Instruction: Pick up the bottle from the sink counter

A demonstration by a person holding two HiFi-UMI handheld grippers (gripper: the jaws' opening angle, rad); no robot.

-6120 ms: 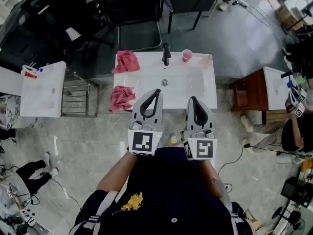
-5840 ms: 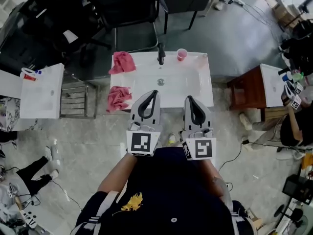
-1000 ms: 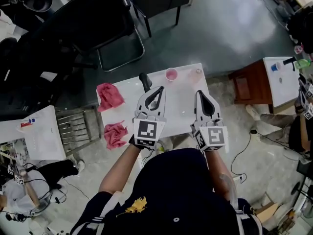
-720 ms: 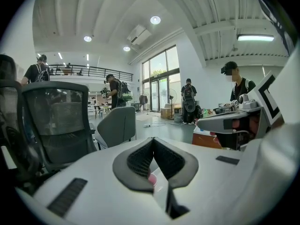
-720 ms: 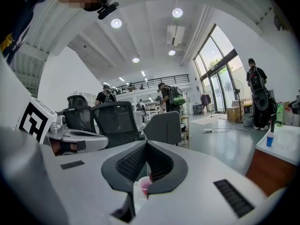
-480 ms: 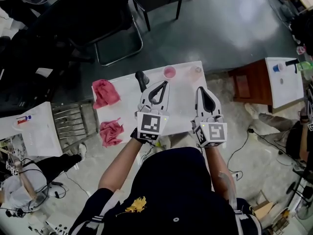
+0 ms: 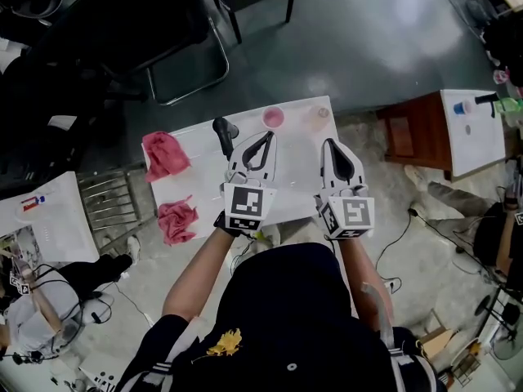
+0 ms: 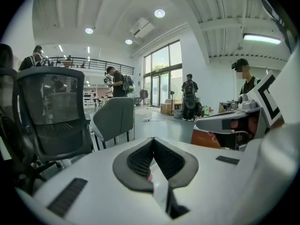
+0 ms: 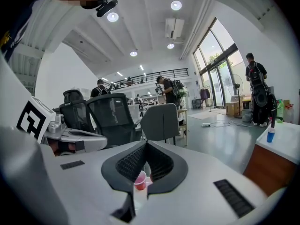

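Observation:
In the head view, a white sink counter [image 7: 196, 188] lies just ahead of the person. A pale, clear bottle [image 7: 317, 118] stands at its far right corner, next to a pink cup [image 7: 273, 118]. My left gripper [image 7: 266, 136] hovers over the basin near the black faucet [image 7: 222, 132], jaws shut and empty. My right gripper [image 7: 330, 144] is shut too, just short of the bottle and not touching it. In the left gripper view the left gripper [image 8: 153, 140] has its pads together. In the right gripper view the right gripper [image 9: 146, 144] is shut, and the pink cup [image 9: 139, 180] shows below the pads.
Two red cloths [image 7: 163, 152] [image 7: 176, 219] lie on the counter's left side. A brown cabinet [image 7: 407, 137] and another white counter [image 7: 476, 129] stand at the right. A metal rack [image 7: 114, 201] is at the left, office chairs [image 7: 188, 31] beyond. People stand in the background.
Since one second ago the counter has slid left in the head view and both grippers reach a little farther over it. Both stay shut. Six seconds ago they hung short of its near edge.

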